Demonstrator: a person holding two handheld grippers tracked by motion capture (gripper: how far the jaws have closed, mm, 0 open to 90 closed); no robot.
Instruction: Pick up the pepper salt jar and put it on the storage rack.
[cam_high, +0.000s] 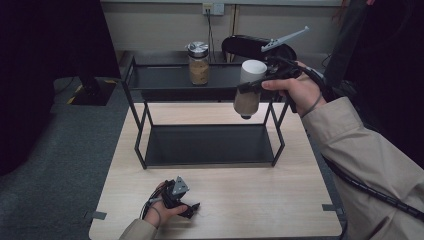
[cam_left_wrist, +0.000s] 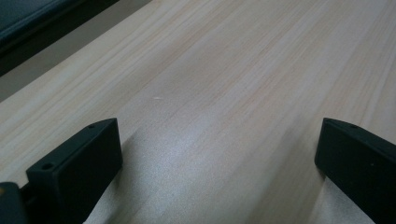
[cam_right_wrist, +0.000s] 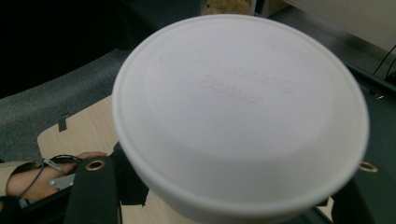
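1. the right gripper (cam_high: 248, 86) pinches a white-lidded bottle (cam_high: 248, 90) and holds it in the air, at about 1 o'clock from the table's middle, over the right end of the black shelf rack (cam_high: 207, 112).
2. in the right gripper view the bottle's white lid (cam_right_wrist: 240, 112) sits between the two black jaws, which press its sides — the grip looks firm, though the pads themselves are hidden.
3. a glass jar (cam_high: 198, 63) with a metal lid already stands on the rack's upper shelf, at about 12 o'clock; the lower shelf is bare.
4. the left gripper (cam_high: 192, 207) rests low at 6 o'clock on the wooden table (cam_high: 300, 200), its jaws spread wide with nothing between them.
5. judging from this, the pick-up is done — what is left is to set the bottle on a shelf, likely the upper one beside the jar, and let go.
6. the bottle touches no shelf yet.
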